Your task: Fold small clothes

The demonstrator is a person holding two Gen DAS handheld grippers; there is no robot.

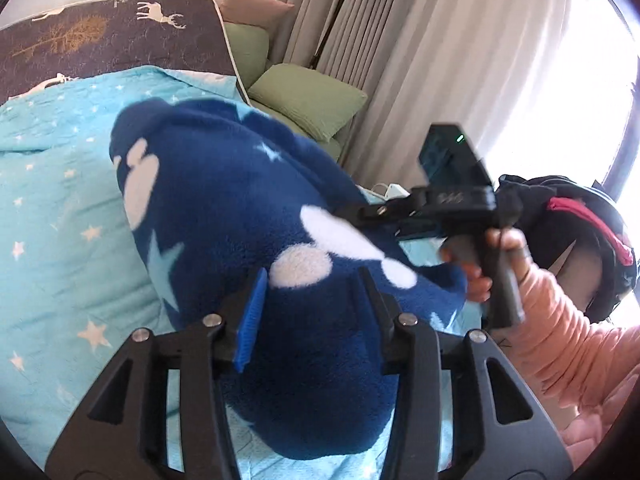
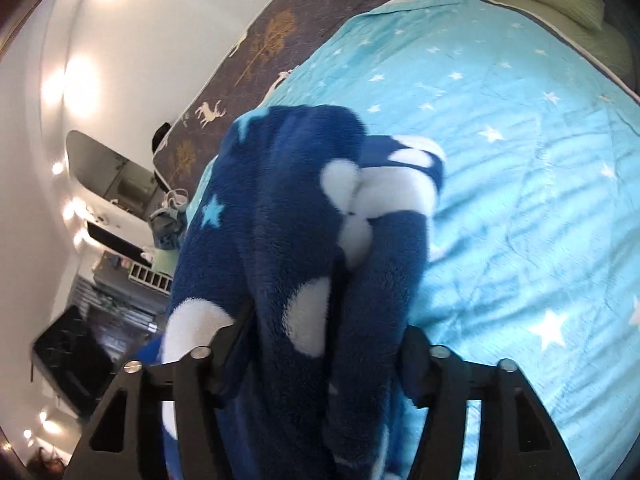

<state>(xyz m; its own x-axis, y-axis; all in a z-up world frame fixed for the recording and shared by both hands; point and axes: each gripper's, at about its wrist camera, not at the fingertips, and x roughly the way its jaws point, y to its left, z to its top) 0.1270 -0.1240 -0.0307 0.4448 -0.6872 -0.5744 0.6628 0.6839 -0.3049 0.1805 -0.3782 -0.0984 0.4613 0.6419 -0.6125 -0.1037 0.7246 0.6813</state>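
Observation:
A dark blue fleece garment (image 1: 224, 208) with white blobs and pale stars is bunched up and lifted over the light blue starred bed cover (image 1: 60, 200). My left gripper (image 1: 312, 276) is shut on its near end, and the thick fleece fills the gap between the blue pad (image 1: 250, 320) and the other finger. From the right, my right gripper (image 1: 360, 212) reaches in at the garment's edge, held by a hand (image 1: 480, 276) in a pink sleeve. In the right wrist view the garment (image 2: 288, 240) hangs bundled between the right gripper (image 2: 332, 312) fingers and hides them.
The bed cover (image 2: 520, 160) stretches wide to the right. A dark blanket with deer (image 1: 100, 36) lies at the head of the bed. Green cushions (image 1: 304, 96), a pink pillow (image 1: 252, 8), a lamp pole (image 1: 336, 12) and curtains (image 1: 440, 60) stand behind. Shelves (image 2: 132, 272) are far left.

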